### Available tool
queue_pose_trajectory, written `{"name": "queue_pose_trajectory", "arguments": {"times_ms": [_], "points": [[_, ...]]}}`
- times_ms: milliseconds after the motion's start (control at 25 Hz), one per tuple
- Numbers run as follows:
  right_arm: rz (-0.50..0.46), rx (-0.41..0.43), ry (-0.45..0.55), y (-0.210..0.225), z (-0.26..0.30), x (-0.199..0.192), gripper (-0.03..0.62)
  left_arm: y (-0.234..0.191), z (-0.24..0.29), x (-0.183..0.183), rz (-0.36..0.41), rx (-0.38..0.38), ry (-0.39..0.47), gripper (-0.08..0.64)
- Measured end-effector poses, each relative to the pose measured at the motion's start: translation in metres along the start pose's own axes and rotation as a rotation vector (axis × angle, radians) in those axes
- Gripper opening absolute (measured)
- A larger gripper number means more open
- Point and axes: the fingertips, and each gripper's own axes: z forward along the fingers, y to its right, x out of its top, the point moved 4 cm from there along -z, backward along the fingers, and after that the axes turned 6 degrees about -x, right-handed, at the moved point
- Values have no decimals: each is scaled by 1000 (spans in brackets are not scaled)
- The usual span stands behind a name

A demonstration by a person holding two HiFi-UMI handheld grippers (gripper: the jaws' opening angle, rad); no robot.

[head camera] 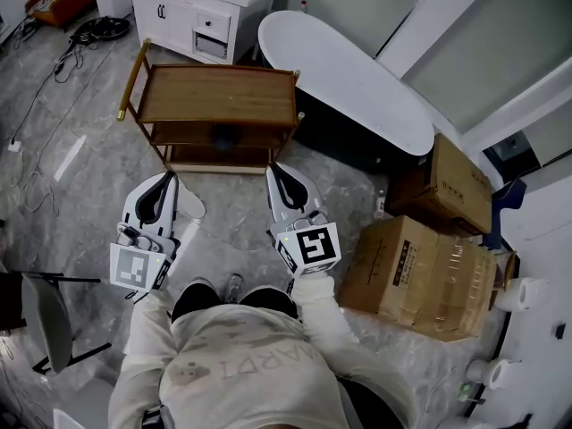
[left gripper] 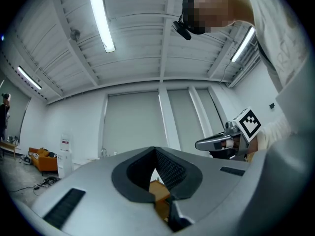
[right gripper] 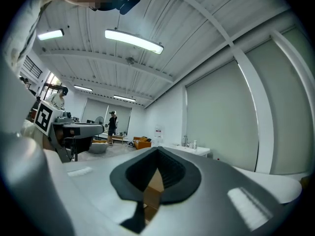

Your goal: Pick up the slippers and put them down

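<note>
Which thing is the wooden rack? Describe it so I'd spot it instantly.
Find the long white bathtub slanting across the top of the head view. The wooden rack stands beside its left end, nearer than the white cabinet. Unlike the closed cardboard boxes at right, it has open tiers and a brass-coloured side rail.

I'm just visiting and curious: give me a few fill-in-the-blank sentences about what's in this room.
The left gripper and right gripper both have their jaws ____.
The rack ahead of them is made of ____.
The cardboard boxes lie nearer the ____ gripper.
Missing words: shut; wood; right.
</note>
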Motion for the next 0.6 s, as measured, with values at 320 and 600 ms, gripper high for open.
{"name": "queue_pose_trajectory", "arguments": {"times_ms": [320,600], "points": [[29,22,-28,20,49,-18,9,-25,29,-21,2,8,-52,5],[46,29,-95,23,103,-53,9,-68,57,-52,-60,16,-94,5]]}}
